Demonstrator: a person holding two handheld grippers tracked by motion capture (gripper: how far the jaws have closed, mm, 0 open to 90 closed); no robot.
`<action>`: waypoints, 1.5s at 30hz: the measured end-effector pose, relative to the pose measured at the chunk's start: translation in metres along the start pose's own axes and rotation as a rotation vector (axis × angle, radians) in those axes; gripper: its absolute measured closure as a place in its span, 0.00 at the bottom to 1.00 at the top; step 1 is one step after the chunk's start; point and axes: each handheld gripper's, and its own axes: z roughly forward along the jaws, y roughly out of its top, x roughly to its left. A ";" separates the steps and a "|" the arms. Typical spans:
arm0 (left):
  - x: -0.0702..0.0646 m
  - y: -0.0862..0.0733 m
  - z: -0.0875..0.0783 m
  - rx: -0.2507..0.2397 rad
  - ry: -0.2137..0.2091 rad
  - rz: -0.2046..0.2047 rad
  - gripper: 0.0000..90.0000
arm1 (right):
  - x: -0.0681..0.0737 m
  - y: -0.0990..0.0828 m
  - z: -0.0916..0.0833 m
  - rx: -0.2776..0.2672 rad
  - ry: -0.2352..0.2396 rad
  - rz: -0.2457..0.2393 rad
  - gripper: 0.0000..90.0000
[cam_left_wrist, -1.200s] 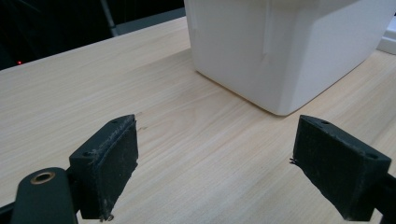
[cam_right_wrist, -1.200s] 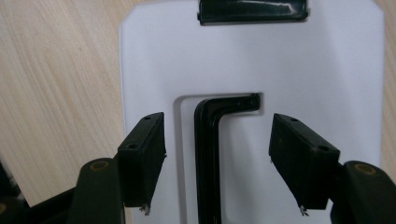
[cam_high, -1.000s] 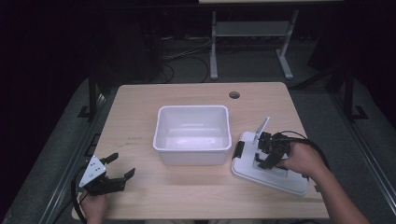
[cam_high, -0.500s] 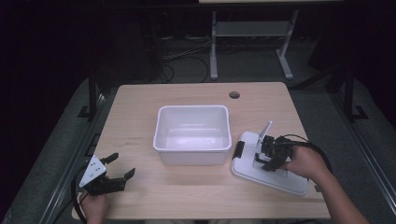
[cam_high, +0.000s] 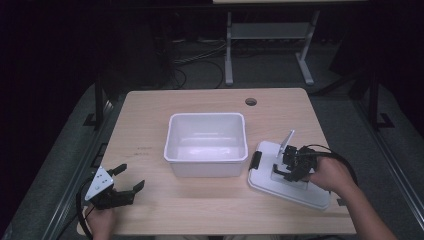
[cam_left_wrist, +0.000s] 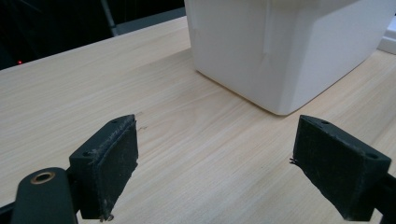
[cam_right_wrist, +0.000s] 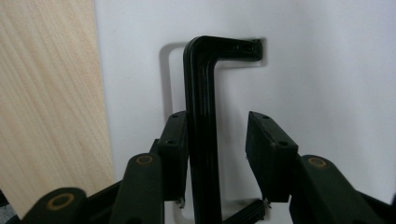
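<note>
Partly cut off: the black handle runs out of the bottom of the right gripper view, so its lower end isn't visible. It sits on the white lid, betw. the jaws of the right gripper. The jaws have just been closing; one pad touches the handle, the other stands apart w/ a gap, so no clamp yet. In the high view the right gripper and hand cover the lid's middle. Left of it, just beside the lid, stands the white bin. The left gripper rests well apart, at the table's near left corner, jaws spread wide, nothing betw. them; the bin's top is cut off ahead of it.
</note>
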 end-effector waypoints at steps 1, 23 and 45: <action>0.000 0.000 0.000 0.001 0.000 0.000 0.15 | 0.000 0.000 0.000 -0.003 0.000 -0.001 0.67; 0.000 0.000 0.000 0.001 0.000 0.000 0.15 | -0.005 0.002 -0.013 -0.015 -0.036 0.005 0.80; 0.001 0.000 0.000 0.000 0.001 0.000 0.15 | -0.015 0.001 -0.014 0.005 -0.050 0.010 0.87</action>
